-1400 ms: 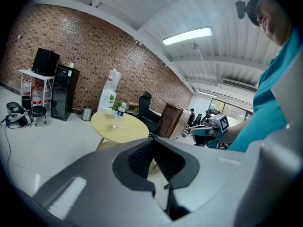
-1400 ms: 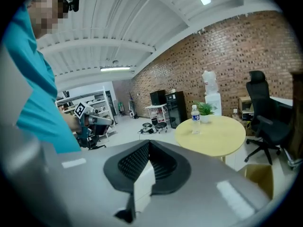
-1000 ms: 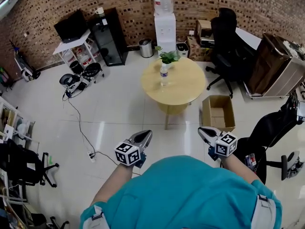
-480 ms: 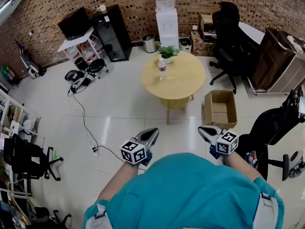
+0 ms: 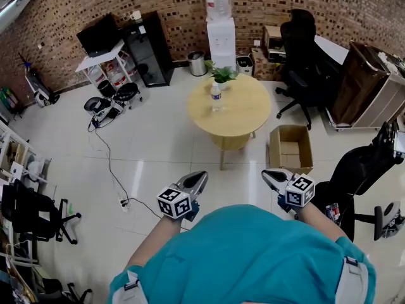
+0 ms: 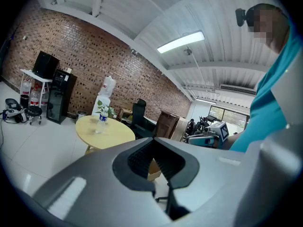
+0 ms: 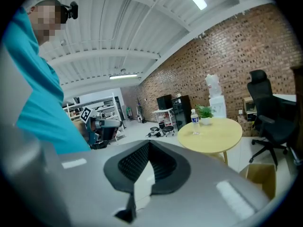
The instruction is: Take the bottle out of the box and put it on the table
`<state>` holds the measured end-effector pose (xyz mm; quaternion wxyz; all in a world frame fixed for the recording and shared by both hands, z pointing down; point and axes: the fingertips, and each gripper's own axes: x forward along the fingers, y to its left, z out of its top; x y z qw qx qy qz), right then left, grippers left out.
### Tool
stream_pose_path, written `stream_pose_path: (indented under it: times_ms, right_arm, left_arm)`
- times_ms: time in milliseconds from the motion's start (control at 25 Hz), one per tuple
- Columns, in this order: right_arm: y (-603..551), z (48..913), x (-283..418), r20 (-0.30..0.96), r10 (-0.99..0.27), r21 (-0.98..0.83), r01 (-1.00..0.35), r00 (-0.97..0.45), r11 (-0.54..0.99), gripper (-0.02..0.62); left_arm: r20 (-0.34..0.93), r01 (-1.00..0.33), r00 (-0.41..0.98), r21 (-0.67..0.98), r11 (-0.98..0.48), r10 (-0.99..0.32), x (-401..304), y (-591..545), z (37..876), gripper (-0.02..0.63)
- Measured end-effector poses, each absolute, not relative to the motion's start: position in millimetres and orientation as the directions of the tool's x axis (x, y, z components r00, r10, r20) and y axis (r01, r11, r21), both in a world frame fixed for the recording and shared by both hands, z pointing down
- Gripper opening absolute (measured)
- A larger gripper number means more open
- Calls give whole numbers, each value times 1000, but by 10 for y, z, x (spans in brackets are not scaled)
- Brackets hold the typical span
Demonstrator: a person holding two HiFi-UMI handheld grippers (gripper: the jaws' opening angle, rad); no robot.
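A clear water bottle (image 5: pixel 216 97) with a blue label stands upright on the round yellow table (image 5: pixel 240 116), beside a small potted plant (image 5: pixel 223 75). An open cardboard box (image 5: pixel 290 148) sits on the floor to the table's right; only bare cardboard shows inside it. My left gripper (image 5: pixel 197 180) and right gripper (image 5: pixel 268 175) are held level in front of the person's teal-clad chest, far short of table and box. Both are shut with nothing between the jaws. The bottle (image 6: pixel 102 122) shows far off in the left gripper view, and the bottle (image 7: pixel 194 121) and box (image 7: pixel 261 176) in the right gripper view.
A water dispenser (image 5: pixel 219 33) stands behind the table against the brick wall. Black office chairs (image 5: pixel 302 49) stand at the back right and another chair (image 5: pixel 361 170) close to my right gripper. A cable (image 5: pixel 111 170) and power strip lie on the white floor to the left.
Both grippers have drifted slightly with the person, the left one a little rightward. Their jaws stay shut. The bottle and the box have not moved.
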<state>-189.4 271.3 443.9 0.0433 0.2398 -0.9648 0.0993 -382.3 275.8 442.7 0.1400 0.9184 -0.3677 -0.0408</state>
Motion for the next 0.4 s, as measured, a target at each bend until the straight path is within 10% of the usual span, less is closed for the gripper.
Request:
stream_pose_path:
  times_ms: [400]
  right_arm:
    - [2684,4463,-1977,151,-453,-163,-474,-879,865,0]
  left_arm:
    - [29,-657,732,298,-693,-681,-3902,2726,4468,2]
